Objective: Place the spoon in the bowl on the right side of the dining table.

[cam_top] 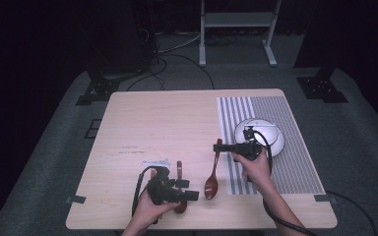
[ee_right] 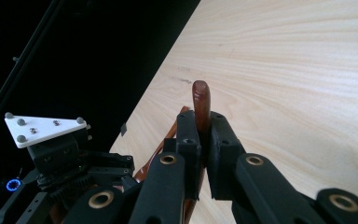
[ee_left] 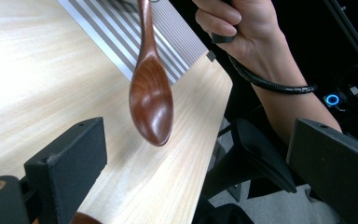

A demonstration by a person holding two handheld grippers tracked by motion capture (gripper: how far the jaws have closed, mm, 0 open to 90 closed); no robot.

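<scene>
Pale wood tabletop [cam_top: 177, 123] carries a glossy reddish-brown wooden spoon [cam_top: 212, 183], its handle end pinched tight in the right gripper [cam_top: 218, 147], bowl hanging near the front edge. Left gripper [cam_top: 193, 195] stands wide open, empty, just beside it. Striped mat [cam_top: 295, 162] and white plate [cam_top: 275, 140] lie rightward; bare wood spreads left.

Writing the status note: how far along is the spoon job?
Done: the right tongs are shut on the handle of one wooden spoon, its bowl hanging by the striped mat. In hand: that spoon, carried above the table. Left: a second spoon lies by the left tongs, whose jaws stand open, empty. The white bowl on the mat holds no spoon.
</scene>
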